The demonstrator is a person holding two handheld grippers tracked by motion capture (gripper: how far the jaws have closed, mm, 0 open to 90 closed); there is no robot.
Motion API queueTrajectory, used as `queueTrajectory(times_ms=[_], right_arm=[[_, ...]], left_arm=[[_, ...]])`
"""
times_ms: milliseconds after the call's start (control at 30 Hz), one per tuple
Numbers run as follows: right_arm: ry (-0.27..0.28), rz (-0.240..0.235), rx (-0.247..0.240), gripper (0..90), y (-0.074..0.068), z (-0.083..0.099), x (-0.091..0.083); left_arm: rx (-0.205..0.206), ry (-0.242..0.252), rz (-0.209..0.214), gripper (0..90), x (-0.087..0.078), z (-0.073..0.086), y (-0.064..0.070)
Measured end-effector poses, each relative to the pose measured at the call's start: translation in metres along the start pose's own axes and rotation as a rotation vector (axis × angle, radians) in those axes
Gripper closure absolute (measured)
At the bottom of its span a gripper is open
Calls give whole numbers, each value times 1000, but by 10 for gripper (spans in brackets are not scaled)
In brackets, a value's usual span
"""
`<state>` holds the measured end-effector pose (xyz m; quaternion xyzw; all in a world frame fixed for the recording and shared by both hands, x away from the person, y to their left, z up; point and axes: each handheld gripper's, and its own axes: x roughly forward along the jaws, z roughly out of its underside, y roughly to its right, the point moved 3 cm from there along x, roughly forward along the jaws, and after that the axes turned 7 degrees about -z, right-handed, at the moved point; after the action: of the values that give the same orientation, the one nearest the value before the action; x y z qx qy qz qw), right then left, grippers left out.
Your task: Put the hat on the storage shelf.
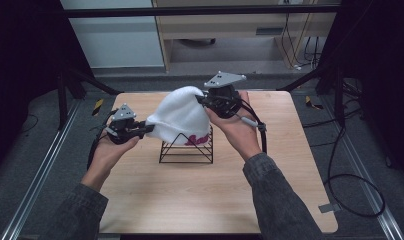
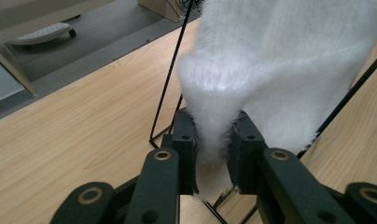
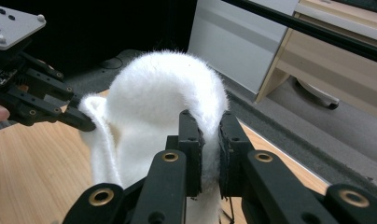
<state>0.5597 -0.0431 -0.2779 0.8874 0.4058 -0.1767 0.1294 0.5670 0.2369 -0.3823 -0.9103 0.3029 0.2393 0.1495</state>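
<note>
Hat: white fuzzy hat (image 1: 179, 116) held over the black wire rack (image 1: 187, 146), near the middle of the table (image 1: 155, 200).
Handling: likely light, soft and floppy; best held by its rim.
Left gripper (image 1: 146, 128): clamped on the hat's lower edge.
Right gripper (image 1: 202, 99): pinching the crown side.
Surface: pale wood.
Room: dark, grey floor, trailing cables (image 1: 350, 185).

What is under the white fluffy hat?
Under the white fluffy hat stands a black wire rack holding something pink; the hat covers the rack's top.
</note>
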Motion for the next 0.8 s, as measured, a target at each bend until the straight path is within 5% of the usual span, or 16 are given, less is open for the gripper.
queueTrajectory(times_ms=[800], right_arm=[[-29, -24, 1, 821, -9, 11, 7]], left_arm=[[-13, -15, 18, 748, 4, 20, 3]])
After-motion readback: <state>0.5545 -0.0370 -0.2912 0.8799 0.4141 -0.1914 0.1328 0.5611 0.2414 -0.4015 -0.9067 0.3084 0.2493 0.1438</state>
